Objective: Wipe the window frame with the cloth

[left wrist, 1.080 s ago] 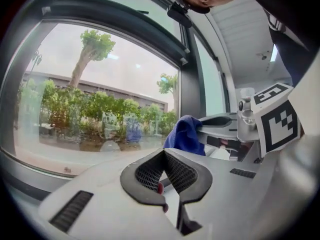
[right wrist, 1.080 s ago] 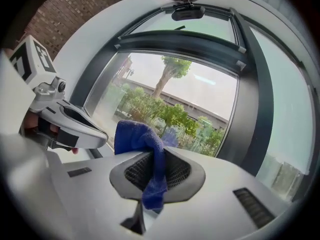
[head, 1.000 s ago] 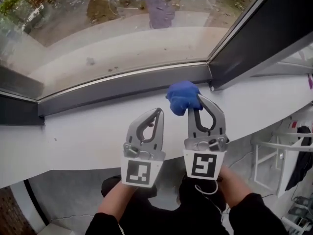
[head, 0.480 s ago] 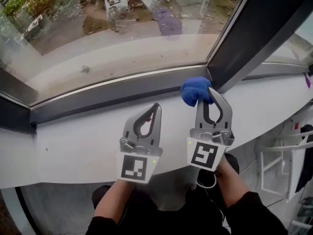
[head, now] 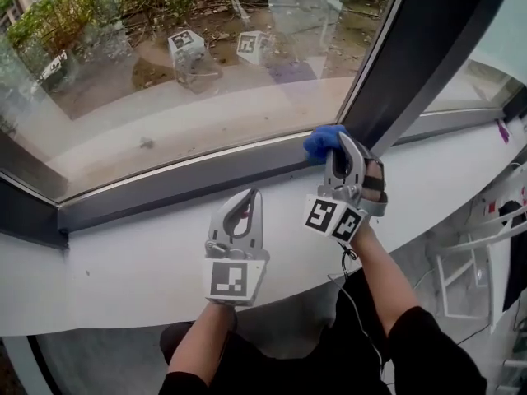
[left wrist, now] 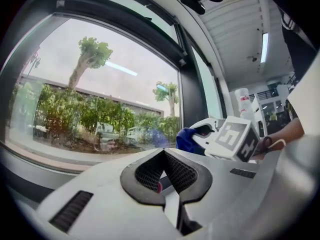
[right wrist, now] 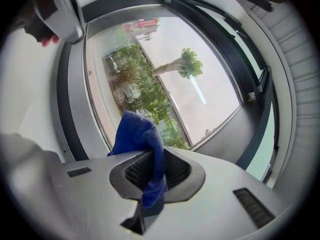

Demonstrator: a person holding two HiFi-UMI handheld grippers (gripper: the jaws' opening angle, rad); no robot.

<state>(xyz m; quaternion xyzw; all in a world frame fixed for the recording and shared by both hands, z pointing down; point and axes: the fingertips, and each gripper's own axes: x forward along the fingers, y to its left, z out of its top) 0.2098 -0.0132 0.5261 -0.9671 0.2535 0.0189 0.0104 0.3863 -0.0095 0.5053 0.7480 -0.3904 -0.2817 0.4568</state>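
Cloth (head: 323, 141) pinched in right gripper (head: 342, 141), bunched past its fingertips (head: 350, 144), seemingly on window frame (head: 198, 174).
Left gripper (head: 247, 201) pressed together, empty; rubbing could tug cloth free.

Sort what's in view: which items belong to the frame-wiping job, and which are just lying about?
In the job:
- blue cloth, pinched in the right hand-held gripper
- dark window frame, with the cloth at its corner

Just about:
- left hand-held gripper, shut and empty over the white sill
- white rack and dark garment, far right
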